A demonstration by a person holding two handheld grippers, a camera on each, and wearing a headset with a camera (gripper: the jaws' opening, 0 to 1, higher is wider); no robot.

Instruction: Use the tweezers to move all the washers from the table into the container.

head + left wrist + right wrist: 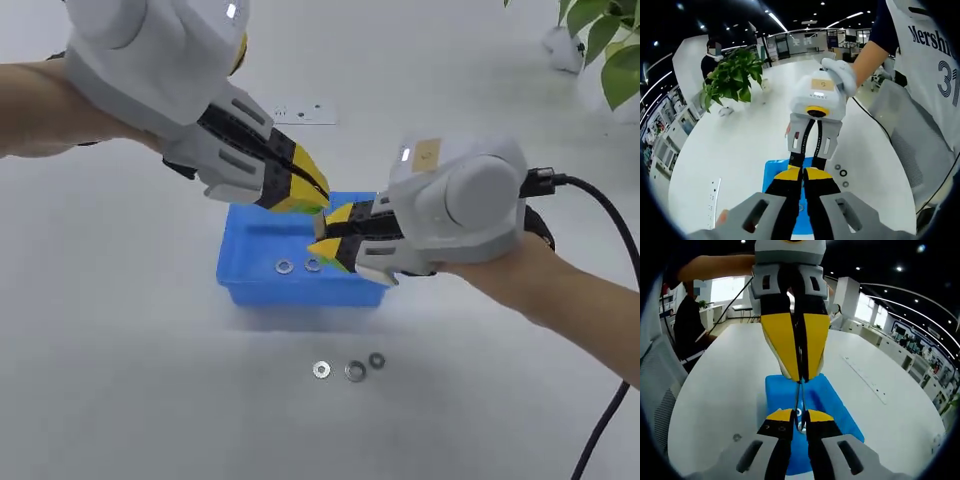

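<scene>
Right gripper view: left gripper (800,376), right gripper (801,418) clamp tweezers (799,397), legs pressed together, over container (837,412). Likely drop step; next, ease legs apart.

Washers (355,371): five. Three lie in a short row on the table (130,380), near side, just in front of the container (300,293). Two lie side by side inside the container.
Container: one, blue, open-topped.
Tweezers (800,405): one pair.
Grippers: two, the left gripper (318,190) and the right gripper (325,242), each with two yellow-tipped jaws.
Plant (605,45): one, far right.
Socket strip (300,113): one, far side of the table.
Cable (605,225): one, black, right.
Table: one, white.
</scene>
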